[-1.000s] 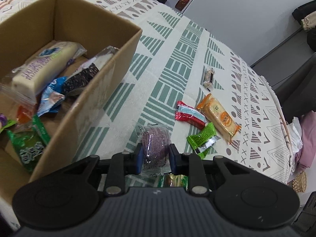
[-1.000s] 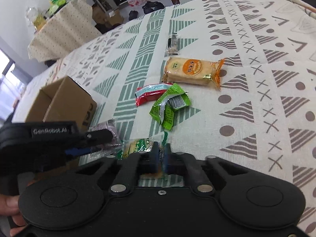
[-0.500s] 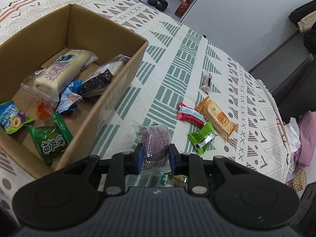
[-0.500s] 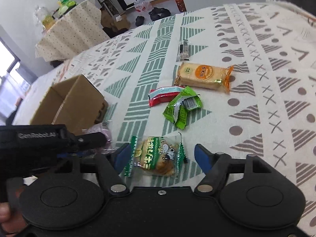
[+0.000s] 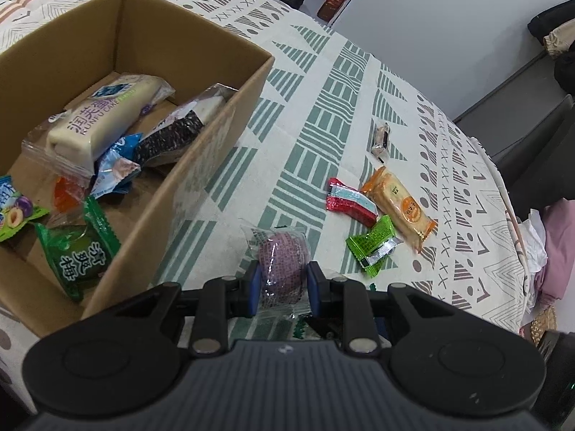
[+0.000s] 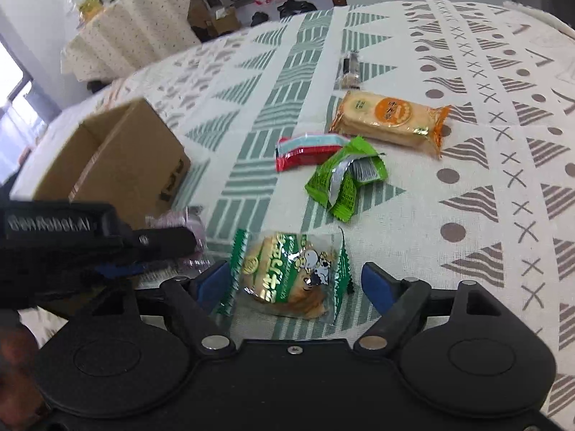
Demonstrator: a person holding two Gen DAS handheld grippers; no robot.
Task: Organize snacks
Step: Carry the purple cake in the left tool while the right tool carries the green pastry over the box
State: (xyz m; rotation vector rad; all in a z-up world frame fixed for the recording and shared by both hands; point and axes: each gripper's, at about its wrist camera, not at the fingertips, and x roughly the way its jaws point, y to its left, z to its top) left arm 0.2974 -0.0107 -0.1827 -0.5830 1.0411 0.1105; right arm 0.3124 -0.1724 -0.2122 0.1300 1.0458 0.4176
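My left gripper (image 5: 282,283) is shut on a purple snack in clear wrap (image 5: 282,269), held just right of the open cardboard box (image 5: 201,165), which holds several wrapped snacks. My right gripper (image 6: 294,282) has its jaws opening; a green-edged cookie packet (image 6: 287,274) lies on the cloth between them, and the pads stand clear of it. Farther off on the tablecloth lie a red packet (image 6: 309,151), a crumpled green packet (image 6: 345,179), an orange cracker pack (image 6: 390,118) and a small dark-and-clear wrapper (image 6: 348,70). The left gripper also shows at the left of the right wrist view (image 6: 158,248).
The patterned tablecloth (image 5: 323,82) covers the table, whose right edge drops toward a pink cloth and a dark chair (image 5: 550,151). Behind stands a second small table with bottles (image 6: 118,18). Shoes and a red bottle sit on the floor beyond.
My right gripper went from shut to wide open, and the green-edged cookie packet now lies flat between its fingers. The left gripper kept its hold and more of the box interior came into view.
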